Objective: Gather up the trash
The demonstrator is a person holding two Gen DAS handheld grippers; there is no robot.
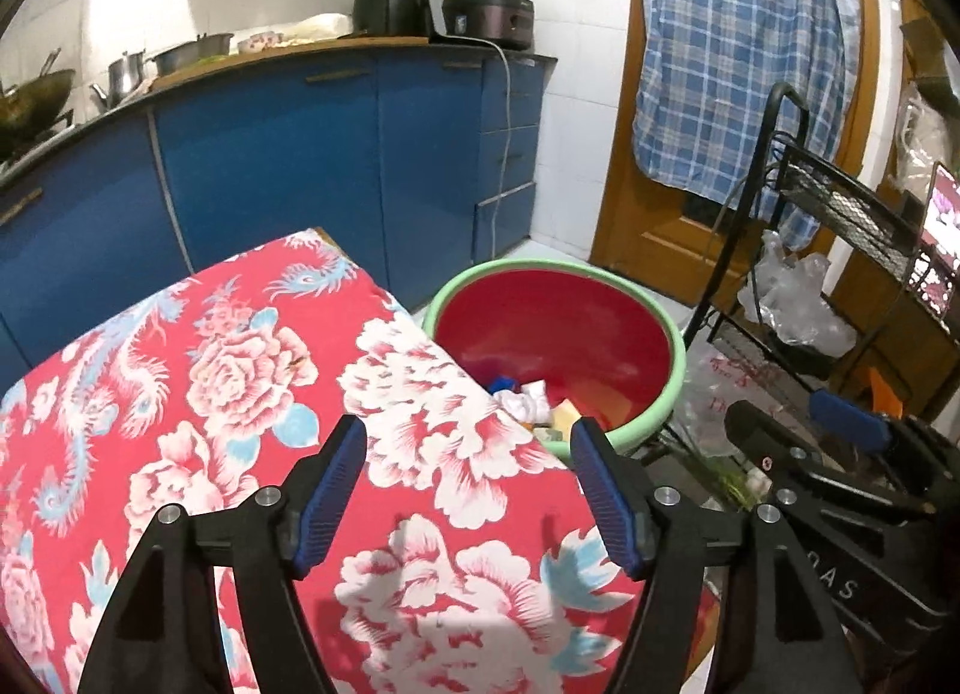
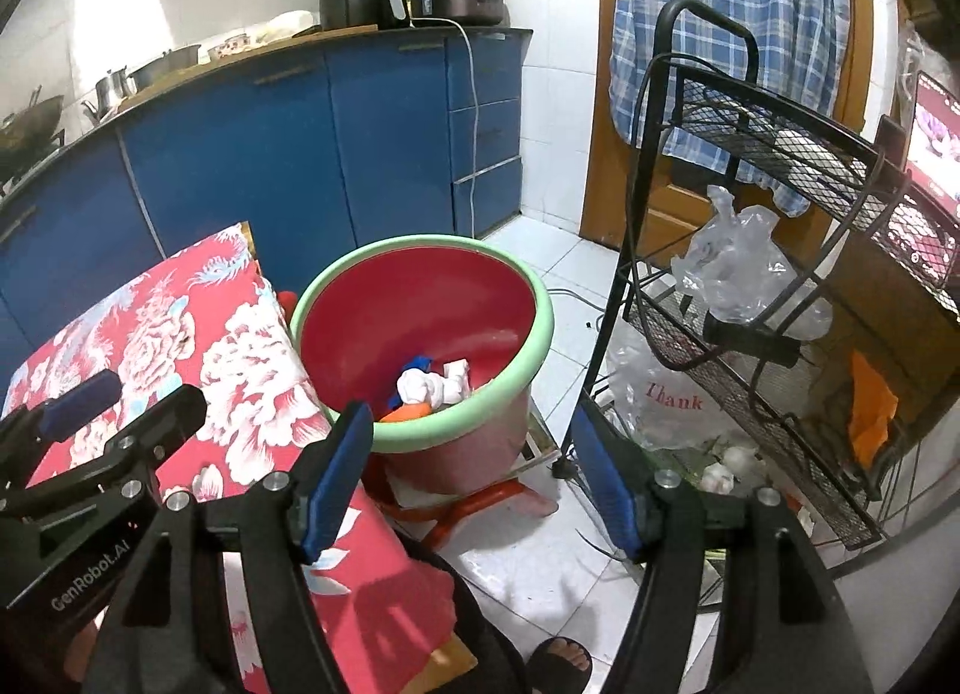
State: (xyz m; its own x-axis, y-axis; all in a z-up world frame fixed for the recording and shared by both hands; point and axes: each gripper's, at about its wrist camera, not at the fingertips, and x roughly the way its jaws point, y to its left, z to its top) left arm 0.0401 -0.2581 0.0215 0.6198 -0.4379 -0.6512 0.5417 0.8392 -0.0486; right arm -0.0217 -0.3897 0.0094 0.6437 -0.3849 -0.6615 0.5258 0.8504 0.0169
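A red bin with a green rim (image 1: pixel 540 268) (image 2: pixel 456 417) stands on the floor beside a table under a red floral cloth (image 1: pixel 240 394) (image 2: pixel 162 334). Crumpled white paper and coloured scraps of trash (image 1: pixel 531 400) (image 2: pixel 432 385) lie at its bottom. My left gripper (image 1: pixel 468 439) hangs open over the cloth's right edge, just short of the bin, with nothing between its fingers. My right gripper (image 2: pixel 471 424) is open and empty too, above the bin's near rim and the floor. Each gripper shows in the other's view: the right gripper (image 1: pixel 798 418) and the left gripper (image 2: pixel 129 400).
A black wire rack (image 2: pixel 780 166) with plastic bags (image 2: pixel 744 268) stands right of the bin; another bag (image 2: pixel 666 394) lies on the floor. The bin rests on a red stool (image 2: pixel 480 499). Blue cabinets (image 1: pixel 270 154) run behind. A person's sandalled foot (image 2: pixel 561 655) is on the tiles.
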